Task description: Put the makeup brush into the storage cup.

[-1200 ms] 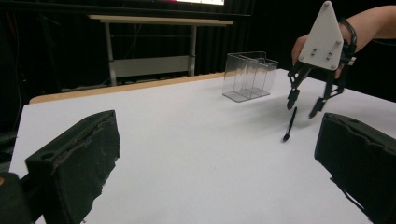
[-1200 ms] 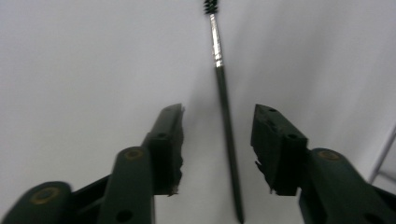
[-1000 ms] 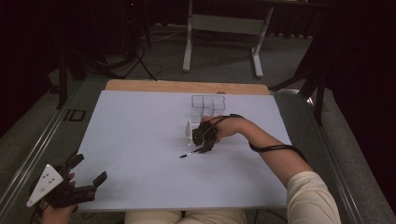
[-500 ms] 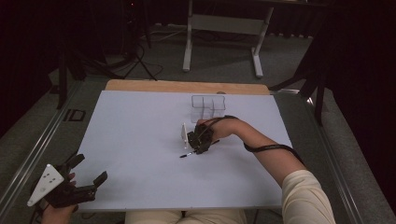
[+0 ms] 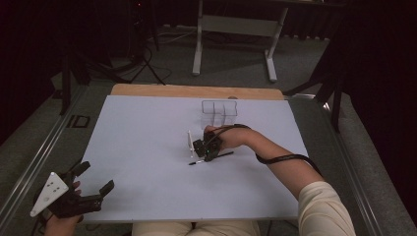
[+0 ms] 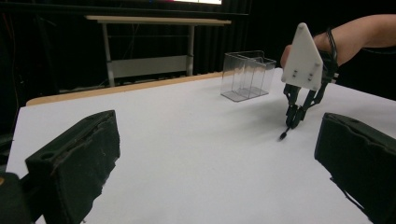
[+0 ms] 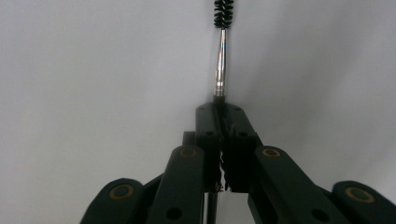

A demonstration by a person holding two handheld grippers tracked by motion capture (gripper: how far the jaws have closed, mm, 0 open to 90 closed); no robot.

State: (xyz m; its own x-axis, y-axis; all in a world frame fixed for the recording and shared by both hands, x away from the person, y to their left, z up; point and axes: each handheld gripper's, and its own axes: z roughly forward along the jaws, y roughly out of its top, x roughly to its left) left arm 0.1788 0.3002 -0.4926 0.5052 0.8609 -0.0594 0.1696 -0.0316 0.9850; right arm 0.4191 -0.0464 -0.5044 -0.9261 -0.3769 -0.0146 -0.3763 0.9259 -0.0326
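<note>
The right gripper (image 7: 220, 109) has just been closing, and its jaws are now clamped on the thin brush (image 7: 220, 51) lying mid-table, near the clear box (image 5: 219, 112). That skinny metal stem could twist or slip free on the lift. The left gripper (image 5: 93, 186) waits open at the table's near-left corner.

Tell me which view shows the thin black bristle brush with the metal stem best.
The right gripper view: the thin black bristle brush with the metal stem runs up from the shut jaws of the right hand-held gripper, bristles sharp. The high view shows a dark sliver on the white table; the left gripper view, just its tip.
</note>
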